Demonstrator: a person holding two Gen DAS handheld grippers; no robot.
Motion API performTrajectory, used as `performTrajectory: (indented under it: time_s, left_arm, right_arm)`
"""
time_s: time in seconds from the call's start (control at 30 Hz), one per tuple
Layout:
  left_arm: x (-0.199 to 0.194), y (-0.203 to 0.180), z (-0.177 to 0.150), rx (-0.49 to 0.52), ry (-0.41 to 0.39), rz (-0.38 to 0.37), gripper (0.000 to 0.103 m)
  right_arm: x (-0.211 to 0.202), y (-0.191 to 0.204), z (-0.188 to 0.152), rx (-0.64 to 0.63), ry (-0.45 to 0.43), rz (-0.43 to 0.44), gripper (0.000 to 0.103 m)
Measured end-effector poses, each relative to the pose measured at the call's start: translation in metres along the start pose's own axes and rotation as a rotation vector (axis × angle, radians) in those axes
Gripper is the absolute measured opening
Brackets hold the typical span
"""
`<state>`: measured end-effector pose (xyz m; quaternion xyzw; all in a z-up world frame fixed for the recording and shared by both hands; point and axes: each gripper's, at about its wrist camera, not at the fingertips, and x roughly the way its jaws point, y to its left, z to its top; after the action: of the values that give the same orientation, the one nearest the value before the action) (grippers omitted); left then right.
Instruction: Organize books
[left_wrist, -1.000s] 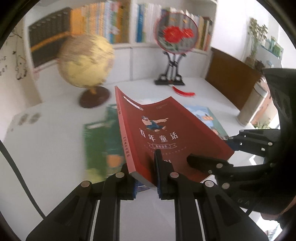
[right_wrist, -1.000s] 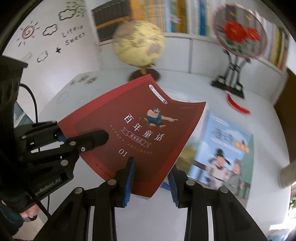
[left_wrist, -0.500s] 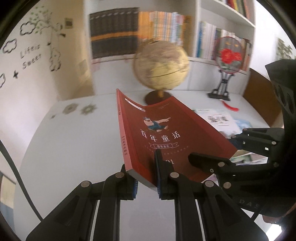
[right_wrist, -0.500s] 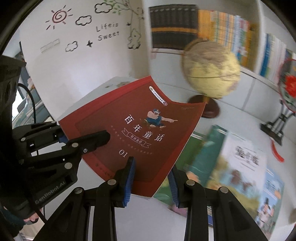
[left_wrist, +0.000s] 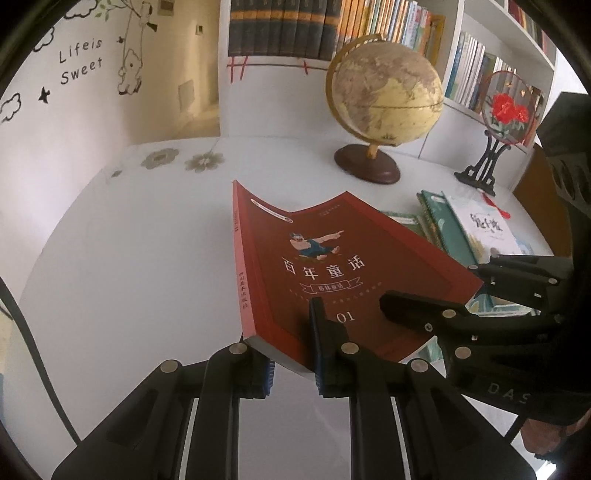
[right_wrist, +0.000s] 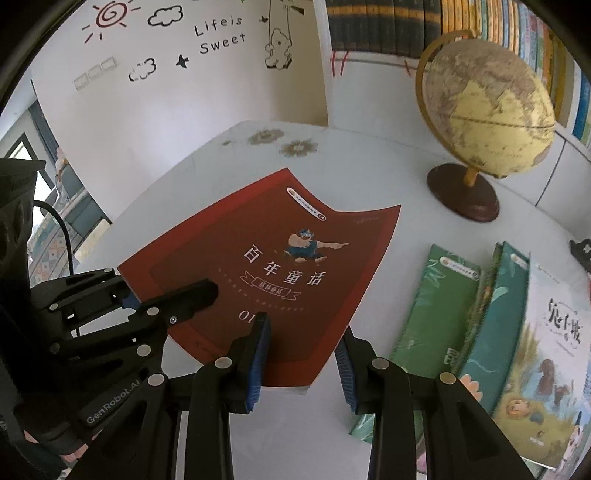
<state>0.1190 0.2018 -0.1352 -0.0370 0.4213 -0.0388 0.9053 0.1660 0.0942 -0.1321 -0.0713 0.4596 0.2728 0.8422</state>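
Globe (left_wrist: 386, 98) shifted right, one red book (left_wrist: 332, 273), two hand-held grippers

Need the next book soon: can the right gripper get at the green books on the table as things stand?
Probably not yet. The right gripper is clamped on the red book, shared with the left gripper. The green books lie uncovered beside it, so the way is free once it lets go.

Printed white on the red book (left_wrist: 332, 266): "百年童话", with "01" below it. Lettered on the wall (right_wrist: 155, 122) up and left of that book: "Lifeis Sweet". Stamped on the left gripper (left_wrist: 291, 363), seen left of the book from the right wrist: "GenRobot.AI". On the right gripper (right_wrist: 301, 363), right of the book: "DAS", cut off.
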Motion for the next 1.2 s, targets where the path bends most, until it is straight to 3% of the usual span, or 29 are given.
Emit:
performTrajectory:
  time_s: [0.23,0.53,0.77,0.83,0.9,1.2]
  left_arm:
    - [0.008,0.011,-0.010,-0.018,0.019,0.000,0.014]
    - [0.020,0.013,-0.030,-0.035,0.090,0.001,0.023]
    - [0.025,0.029,-0.041,-0.116,0.154,0.019,0.037]
    - [0.024,0.037,-0.045,-0.133,0.179,0.071,0.041]
    - [0.020,0.044,-0.049,-0.136,0.179,0.114,0.042]
    - [-0.003,0.049,-0.060,-0.168,0.181,0.111,0.042]
  right_arm:
    - [0.013,0.001,-0.011,0.024,0.036,0.006,0.033]
    - [0.037,-0.008,-0.028,0.095,0.105,0.053,0.033]
    - [0.049,-0.009,-0.035,0.119,0.145,0.080,0.033]
    - [0.054,-0.009,-0.037,0.126,0.163,0.095,0.033]
    - [0.056,-0.010,-0.039,0.132,0.181,0.092,0.033]
    - [0.047,-0.014,-0.052,0.162,0.208,0.128,0.034]
